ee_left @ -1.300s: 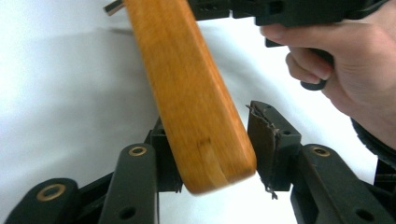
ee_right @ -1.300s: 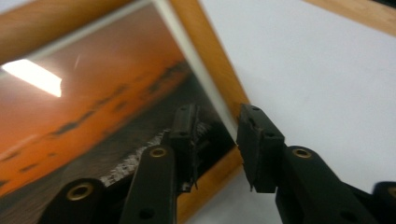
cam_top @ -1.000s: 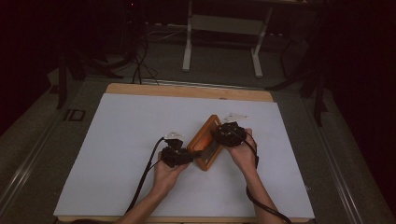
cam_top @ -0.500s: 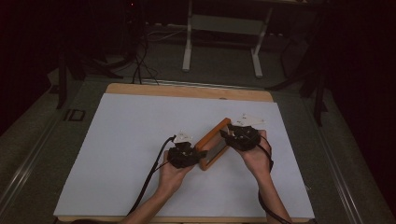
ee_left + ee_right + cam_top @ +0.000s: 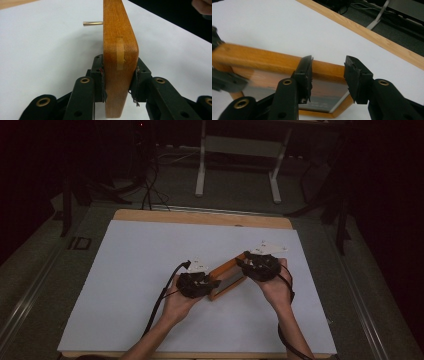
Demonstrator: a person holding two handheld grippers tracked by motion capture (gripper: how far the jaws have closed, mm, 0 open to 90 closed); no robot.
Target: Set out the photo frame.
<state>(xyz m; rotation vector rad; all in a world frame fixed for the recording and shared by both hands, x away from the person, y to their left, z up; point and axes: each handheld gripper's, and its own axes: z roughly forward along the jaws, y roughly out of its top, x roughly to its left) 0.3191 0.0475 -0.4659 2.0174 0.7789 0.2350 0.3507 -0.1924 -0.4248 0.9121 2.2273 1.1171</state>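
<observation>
Wooden picture frame [image 5: 227,279] sits between the two grippers over the white worktop [image 5: 150,255], long axis running diagonally in the high view, from near-left end at the left gripper [image 5: 212,283] up to far-right end at the right gripper [image 5: 244,266]. Frame looks tipped up on edge, not flat; cannot tell if its lower edge touches the worktop. Left gripper view: left gripper [image 5: 119,75] fingers clenched on the frame [image 5: 119,50], pads pressed on both broad faces of the corner, frame edge standing upright between the fingers and extending straight away from them, joint spline visible on the edge. Thin metal pin [image 5: 93,23] sticks out sideways from the frame, beyond the left finger. Right gripper view: right gripper [image 5: 328,75] fingers part open; frame rail [image 5: 272,61] runs crosswise behind the fingers, glass panel [image 5: 324,93] showing between them; the left-hand finger lies against the rail, the right-hand finger stands off past the frame's corner, so no clamp visible here. Left gripper's black finger [image 5: 225,80] shows blurred at the frame's far end, left of the right fingers. Worktop's wooden edge [image 5: 367,31] lies well beyond the fingers.
</observation>
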